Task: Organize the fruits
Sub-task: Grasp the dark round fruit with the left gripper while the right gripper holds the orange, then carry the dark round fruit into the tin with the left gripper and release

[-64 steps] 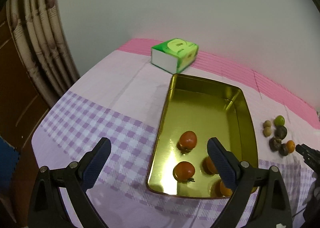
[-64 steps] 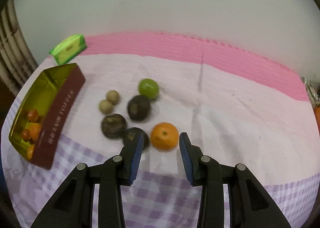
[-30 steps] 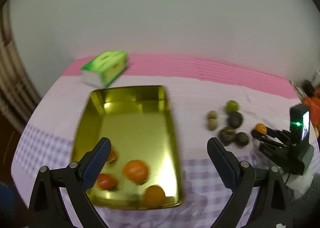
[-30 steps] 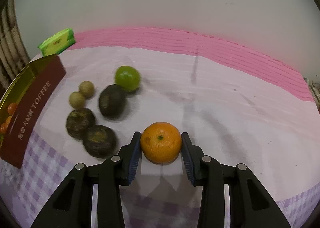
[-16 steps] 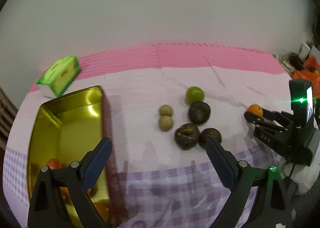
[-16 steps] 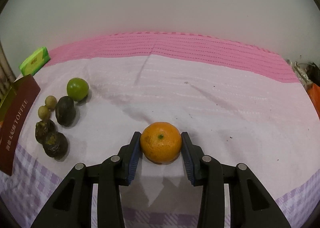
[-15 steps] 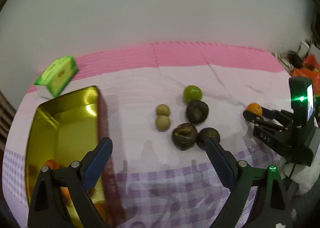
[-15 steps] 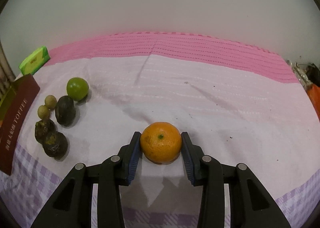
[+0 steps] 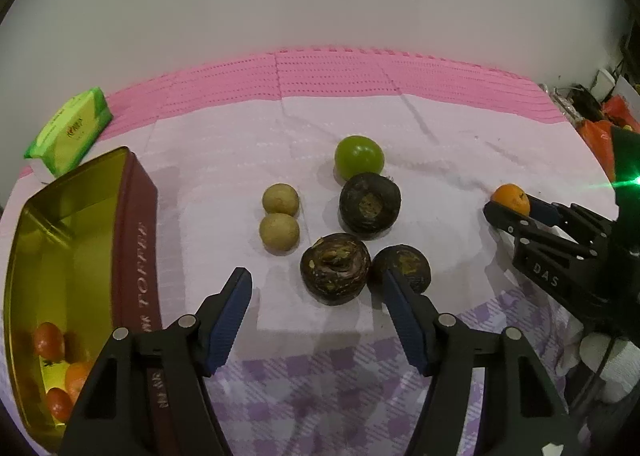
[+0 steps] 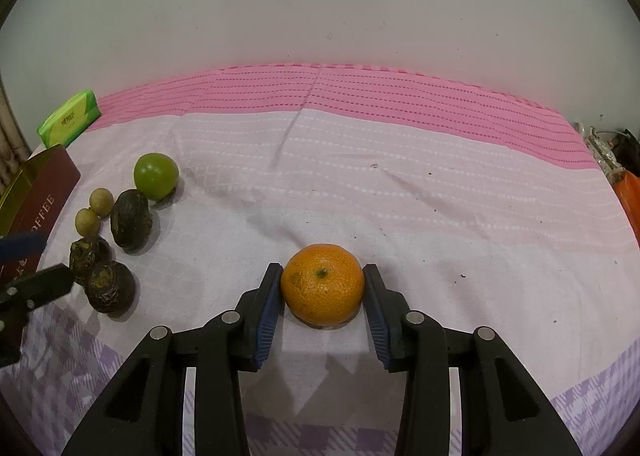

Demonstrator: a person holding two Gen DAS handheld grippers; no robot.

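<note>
Jaws of the right gripper (image 10: 322, 306) are clenched on an orange mandarin (image 10: 322, 284), both blue pads pressed to its sides, and the fruit sits on the pale cloth of the surface (image 10: 400, 196) at the six o'clock part of the right wrist view. Jaws of the left gripper (image 9: 316, 316) are closing with nothing pressed between them yet: a dark wrinkled fruit (image 9: 335, 268) lies just ahead of the gap at about twelve o'clock from it, apart from both pads. A second dark fruit (image 9: 402, 266) lies against the right pad's tip at about one o'clock, partly hidden by it. Beyond these a third dark fruit (image 9: 369, 200) lies farther out, with a green round fruit (image 9: 359, 157) just behind it. Two small tan fruits (image 9: 280, 216) sit touching one another at about eleven o'clock from the left jaws. At nine o'clock in the left wrist view stands a gold tin (image 9: 132, 216) with a dark red outer wall, holding several small red and orange fruits (image 9: 50, 342) at its near end. Farther off at ten o'clock lies a green tissue pack (image 9: 70, 132) on the pink strip of cloth. At three o'clock in that view the right gripper (image 9: 510, 208) shows with the mandarin (image 9: 510, 196) between its tips.
</note>
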